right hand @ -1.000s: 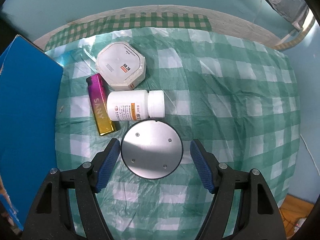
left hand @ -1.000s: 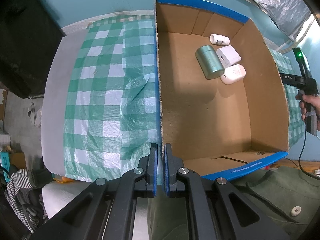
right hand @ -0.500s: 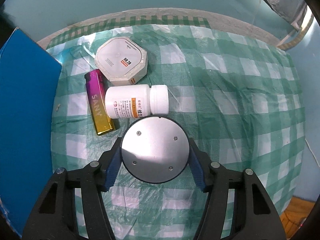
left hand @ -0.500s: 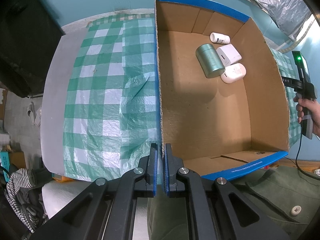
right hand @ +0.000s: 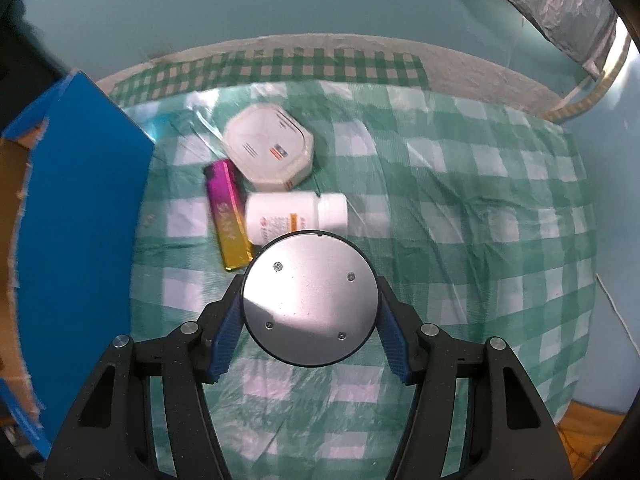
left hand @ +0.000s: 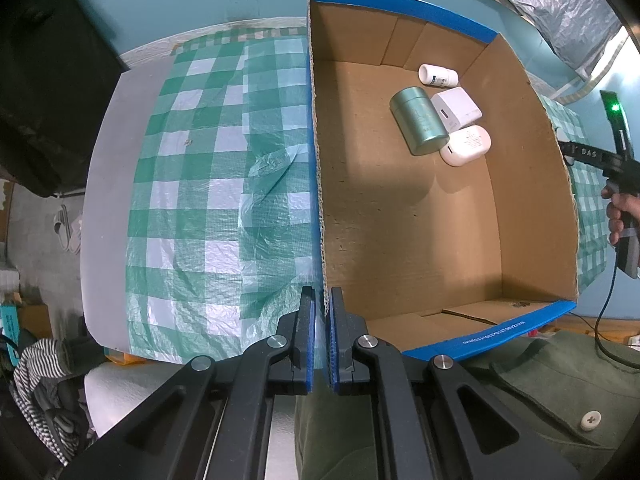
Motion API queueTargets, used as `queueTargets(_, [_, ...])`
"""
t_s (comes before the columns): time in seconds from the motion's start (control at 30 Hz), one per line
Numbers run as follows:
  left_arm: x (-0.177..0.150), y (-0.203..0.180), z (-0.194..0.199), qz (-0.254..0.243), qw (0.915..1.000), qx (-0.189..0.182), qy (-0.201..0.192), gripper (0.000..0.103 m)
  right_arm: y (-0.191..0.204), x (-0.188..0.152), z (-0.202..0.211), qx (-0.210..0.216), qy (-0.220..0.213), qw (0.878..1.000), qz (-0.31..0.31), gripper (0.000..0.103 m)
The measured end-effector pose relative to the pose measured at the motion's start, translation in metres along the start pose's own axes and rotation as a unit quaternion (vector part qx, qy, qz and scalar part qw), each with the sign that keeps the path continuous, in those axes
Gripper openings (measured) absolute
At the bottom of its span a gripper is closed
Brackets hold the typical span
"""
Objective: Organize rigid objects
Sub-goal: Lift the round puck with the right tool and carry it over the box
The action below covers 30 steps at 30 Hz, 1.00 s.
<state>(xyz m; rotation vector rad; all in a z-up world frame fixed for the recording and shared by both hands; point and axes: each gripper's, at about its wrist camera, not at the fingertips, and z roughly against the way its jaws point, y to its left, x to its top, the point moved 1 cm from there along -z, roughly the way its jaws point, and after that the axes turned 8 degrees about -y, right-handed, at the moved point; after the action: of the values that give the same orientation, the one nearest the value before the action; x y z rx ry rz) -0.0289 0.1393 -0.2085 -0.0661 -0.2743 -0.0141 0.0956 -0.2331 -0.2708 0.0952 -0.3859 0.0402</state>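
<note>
Pinching the near end of the box wall, left gripper has its jaws fully closed on the cardboard edge. Ahead and to the right, inside the box: green tin, charger, white case, small bottle.

Right view: right gripper has just been closing; its pads press both sides of a silver disc. Just beyond the disc lie a pill bottle, lighter and hexagonal box; blue box wall at left.
</note>
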Motion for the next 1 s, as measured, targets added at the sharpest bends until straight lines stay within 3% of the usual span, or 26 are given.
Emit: queueTargets(1.0, [-0.001, -0.004, 0.001, 0.002, 1.0, -0.001, -0.002, 0.006, 0.066, 0.054, 0.062, 0.055, -0.055, 0.996, 0.052, 0.061])
